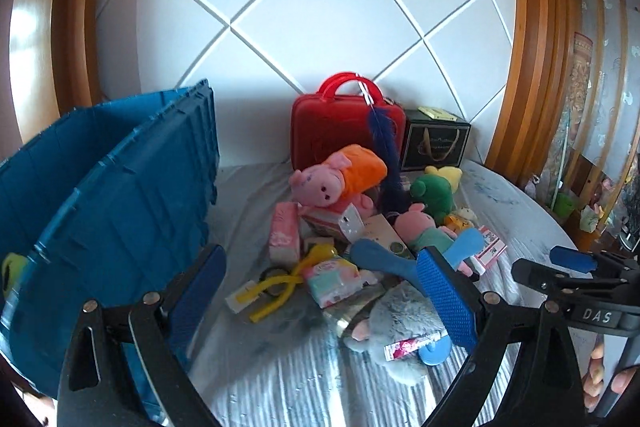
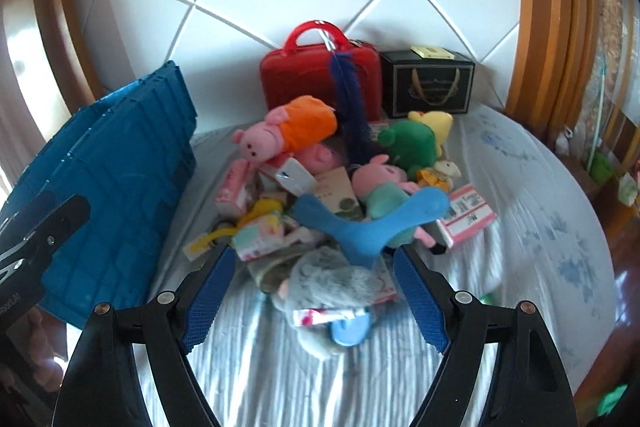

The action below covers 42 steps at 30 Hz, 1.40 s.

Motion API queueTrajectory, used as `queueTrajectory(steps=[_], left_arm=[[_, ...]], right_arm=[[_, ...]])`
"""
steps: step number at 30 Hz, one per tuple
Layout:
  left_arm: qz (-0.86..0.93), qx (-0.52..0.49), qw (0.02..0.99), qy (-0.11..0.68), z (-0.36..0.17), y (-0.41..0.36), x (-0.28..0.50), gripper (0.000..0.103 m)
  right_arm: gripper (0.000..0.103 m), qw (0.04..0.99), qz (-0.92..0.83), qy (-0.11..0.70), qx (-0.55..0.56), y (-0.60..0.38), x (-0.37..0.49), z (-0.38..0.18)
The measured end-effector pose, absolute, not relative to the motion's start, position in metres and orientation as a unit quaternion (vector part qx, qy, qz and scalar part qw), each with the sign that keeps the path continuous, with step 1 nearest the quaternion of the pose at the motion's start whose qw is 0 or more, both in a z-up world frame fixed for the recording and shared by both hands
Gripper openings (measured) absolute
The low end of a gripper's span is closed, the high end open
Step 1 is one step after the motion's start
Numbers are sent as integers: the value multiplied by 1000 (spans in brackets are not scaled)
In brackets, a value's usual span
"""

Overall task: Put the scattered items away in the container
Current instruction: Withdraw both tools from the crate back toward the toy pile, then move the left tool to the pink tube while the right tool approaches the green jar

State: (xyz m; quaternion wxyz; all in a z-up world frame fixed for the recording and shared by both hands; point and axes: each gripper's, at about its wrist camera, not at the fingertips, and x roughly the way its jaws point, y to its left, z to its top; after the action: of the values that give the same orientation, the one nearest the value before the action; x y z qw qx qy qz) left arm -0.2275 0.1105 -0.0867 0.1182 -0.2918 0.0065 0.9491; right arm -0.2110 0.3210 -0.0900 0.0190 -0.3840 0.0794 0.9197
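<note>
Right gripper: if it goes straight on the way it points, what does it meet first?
Probably the grey plush, lying just ahead between the open fingers of the right gripper; depth is uncertain.

Lighting: daylight, bright and soft, entering from the left; pale glare on the curved wooden frame (image 1: 28,27) at left.
Shadows: soft, cast rightward onto the white padded headboard (image 1: 320,7) behind the red case (image 1: 340,131).
Blur: slight motion smear on the grey plush toy (image 2: 332,283) and striped bedsheet (image 2: 540,227), stronger in the right wrist view.
Distortion: heavy fisheye bowing; straight seams curve.
Edges: black vignette in every corner.
</note>
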Motion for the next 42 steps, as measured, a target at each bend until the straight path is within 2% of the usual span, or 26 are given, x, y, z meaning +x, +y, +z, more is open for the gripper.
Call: queueTrajectory(steps=[4, 6, 11, 16, 20, 22, 27, 33, 38, 42], left_arm=[[934, -342, 104, 22, -143, 149, -228, 97], [925, -366, 96, 31, -170, 162, -226, 97], [900, -423, 93, 49, -223, 184, -229, 88], [887, -447, 104, 53, -256, 197, -232, 85], [882, -456, 102, 53, -269, 199, -233, 85], [880, -463, 96, 49, -274, 195, -235, 85], [873, -476, 90, 53, -286, 182, -239, 85], [870, -483, 84, 61, -300, 180, -251, 85], [875, -478, 46, 55, -301, 158, -261, 85], [875, -480, 33, 46, -298, 140, -255, 85]], right_arm=[[80, 21, 904, 74, -421, 367, -215, -133], [69, 19, 894, 80, -440, 383, -214, -155], [58, 21, 866, 109, -487, 412, -211, -207], [56, 12, 852, 117, -510, 414, -209, -236], [56, 6, 850, 112, -514, 410, -211, -250], [53, -7, 850, 108, -516, 403, -214, -251], [35, -36, 854, 85, -513, 373, -238, -256], [35, -20, 846, 60, -529, 353, -270, -282], [35, -115, 825, 45, -552, 302, -254, -292], [35, -141, 814, 65, -560, 283, -243, -302]])
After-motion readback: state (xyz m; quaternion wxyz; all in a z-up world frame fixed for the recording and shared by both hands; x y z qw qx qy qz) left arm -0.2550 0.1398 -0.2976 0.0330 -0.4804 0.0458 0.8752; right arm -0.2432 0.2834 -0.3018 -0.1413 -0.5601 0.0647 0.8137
